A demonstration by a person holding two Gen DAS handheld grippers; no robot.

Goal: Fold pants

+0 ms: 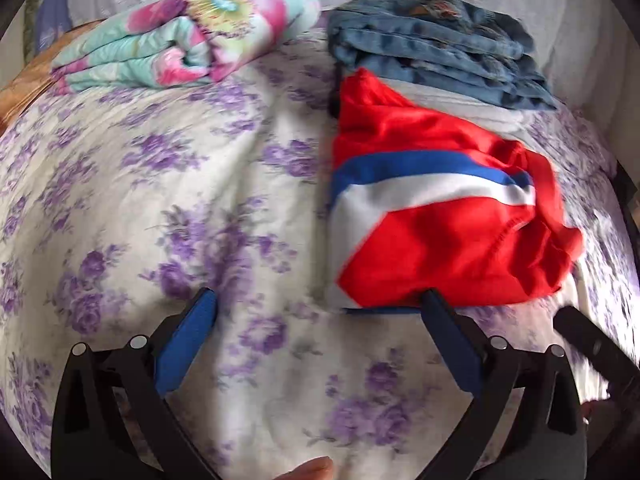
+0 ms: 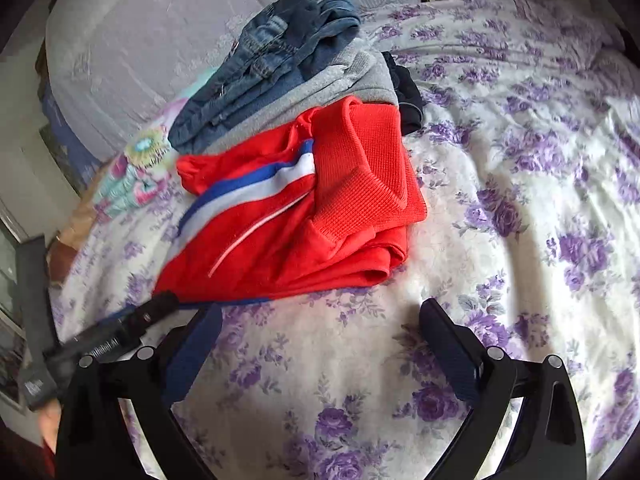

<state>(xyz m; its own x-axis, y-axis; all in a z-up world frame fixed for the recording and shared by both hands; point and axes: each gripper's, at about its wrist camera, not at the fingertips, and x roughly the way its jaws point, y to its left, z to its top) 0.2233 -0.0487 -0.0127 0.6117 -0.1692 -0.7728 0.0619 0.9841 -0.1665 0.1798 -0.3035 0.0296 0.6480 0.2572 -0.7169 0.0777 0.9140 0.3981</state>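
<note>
- Left wrist view: the left gripper [image 1: 318,300] is wide apart and holds nothing. Its right finger [image 1: 448,332] has its tip right at the near edge of the red pants [image 1: 440,200], maybe just under the cloth.
- The red pants lie on the flowery bedsheet [image 1: 160,200], to the right of the middle. They look folded into a small bundle, with a blue and white stripe across them.
- Behind the red pants sits a pile of folded jeans [image 1: 432,48]. A rolled colorful blanket [image 1: 180,44] lies far back on the left, well apart from the pants.
- A black piece pokes in at the lower right. I think it is the other gripper, but it is blurry.
- Right wrist view: the right gripper [image 2: 320,312] is also wide apart and empty. It hovers over bare sheet, just in front of the red pants [image 2: 304,208].
- Here the pants look folded over, with the ribbed waistband on top. They rest partly on a gray garment [image 2: 352,76], with the jeans [image 2: 272,56] behind and something dark [image 2: 408,92] beside them.
- The left gripper [image 2: 160,306] comes in from the left and touches the near corner of the pants.
- What could go wrong: if the left finger is caught under the cloth and pulls away, it could drag the corner and open the fold.
- A push on the bundle could slide it and tip the pile behind.
- The top flap looks loose, so a bump could flip it.
</note>
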